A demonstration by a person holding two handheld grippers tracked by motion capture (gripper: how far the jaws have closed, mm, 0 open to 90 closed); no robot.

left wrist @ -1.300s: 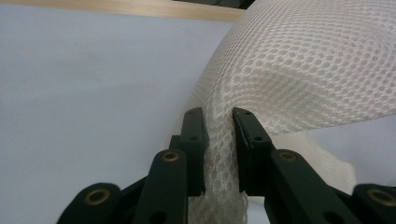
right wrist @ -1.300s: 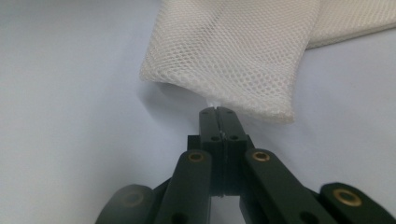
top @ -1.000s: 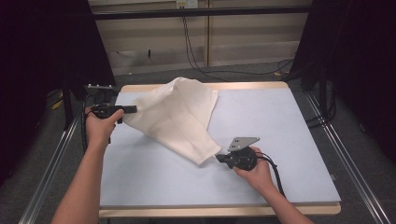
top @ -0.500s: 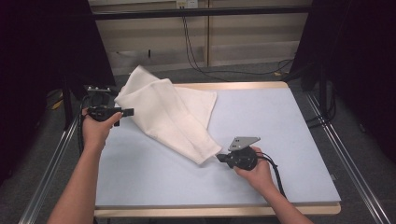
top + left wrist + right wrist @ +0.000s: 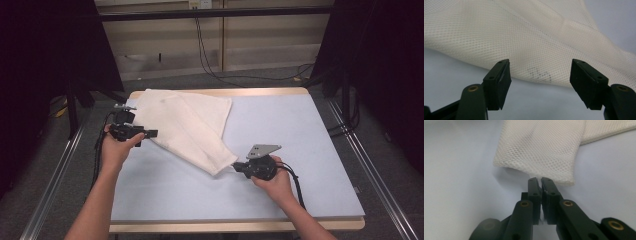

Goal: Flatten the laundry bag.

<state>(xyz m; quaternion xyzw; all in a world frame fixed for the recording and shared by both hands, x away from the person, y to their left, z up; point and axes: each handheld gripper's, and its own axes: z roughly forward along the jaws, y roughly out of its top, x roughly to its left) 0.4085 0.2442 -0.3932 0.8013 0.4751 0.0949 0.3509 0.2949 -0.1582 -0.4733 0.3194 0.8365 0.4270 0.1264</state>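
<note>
My left tongs (image 5: pixel 540 82) have let go of the cloth (image 5: pixel 186 125): a second ago they pinched its left end and held it up off the desk (image 5: pixel 300 150), half a second ago that end was swung up and back, and now the jaws have just been opening, with nothing pressed between them. The cloth now lies flat, folded over itself, at the far left of the desk. My left hand (image 5: pixel 117 147) came down lower.
</note>
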